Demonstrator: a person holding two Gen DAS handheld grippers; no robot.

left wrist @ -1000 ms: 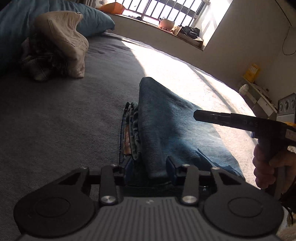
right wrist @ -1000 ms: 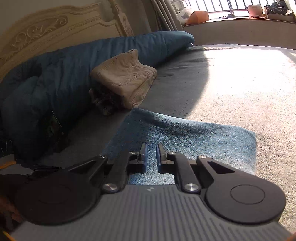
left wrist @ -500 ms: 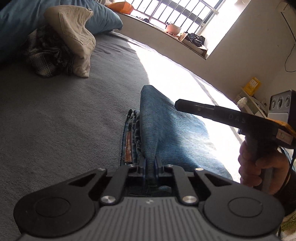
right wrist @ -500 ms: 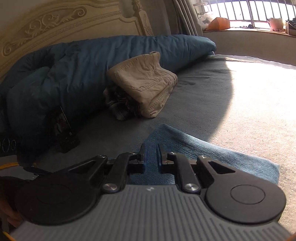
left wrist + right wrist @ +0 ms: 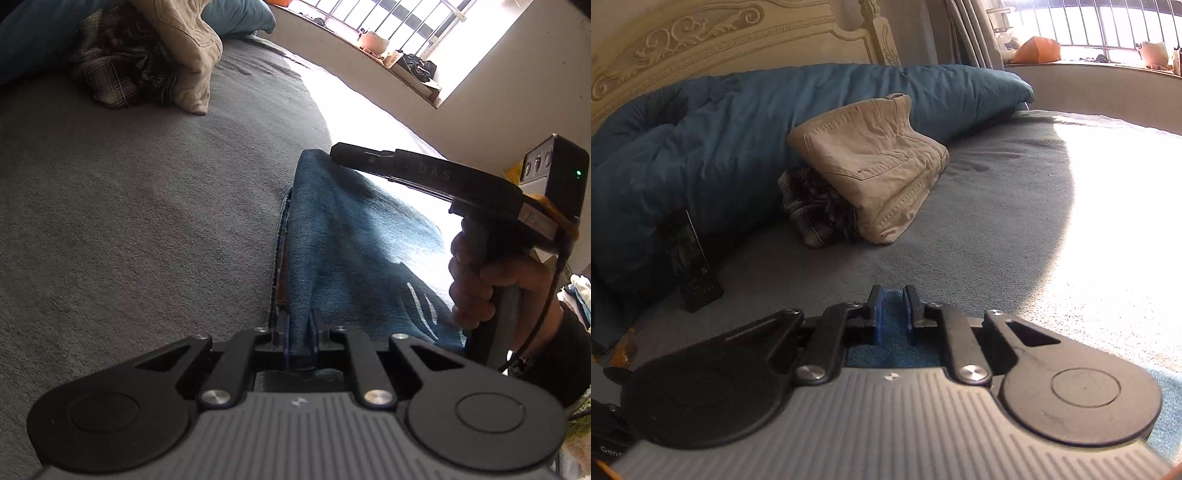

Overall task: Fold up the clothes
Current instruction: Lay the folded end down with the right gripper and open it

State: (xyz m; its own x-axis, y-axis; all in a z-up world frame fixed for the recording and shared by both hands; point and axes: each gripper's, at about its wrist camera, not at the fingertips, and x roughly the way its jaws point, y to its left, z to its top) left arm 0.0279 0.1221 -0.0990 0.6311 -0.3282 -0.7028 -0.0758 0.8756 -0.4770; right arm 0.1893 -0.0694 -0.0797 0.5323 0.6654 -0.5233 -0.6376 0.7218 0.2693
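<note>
Change: your left gripper (image 5: 298, 330), which stood open around the jeans (image 5: 343, 236) a second ago, has now pinched narrow onto the near edge of the denim, cloth between its pads.
Right gripper: your right gripper (image 5: 893, 308) has travelled across the fold; its fingers are drawn in close with blue denim between them, as before.
Meaning: with both ends apparently gripped, you look ready to carry the next fold over.
Jeans: lying folded lengthwise in the middle of the bed (image 5: 129, 206), running toward the sunlit far edge.
Open room: bare grey bed surface lies to the left of the jeans.
Edges: the beige trousers (image 5: 871, 162) and plaid shirt (image 5: 812, 210) sit well apart at the headboard end, against the blue duvet (image 5: 738, 122).
</note>
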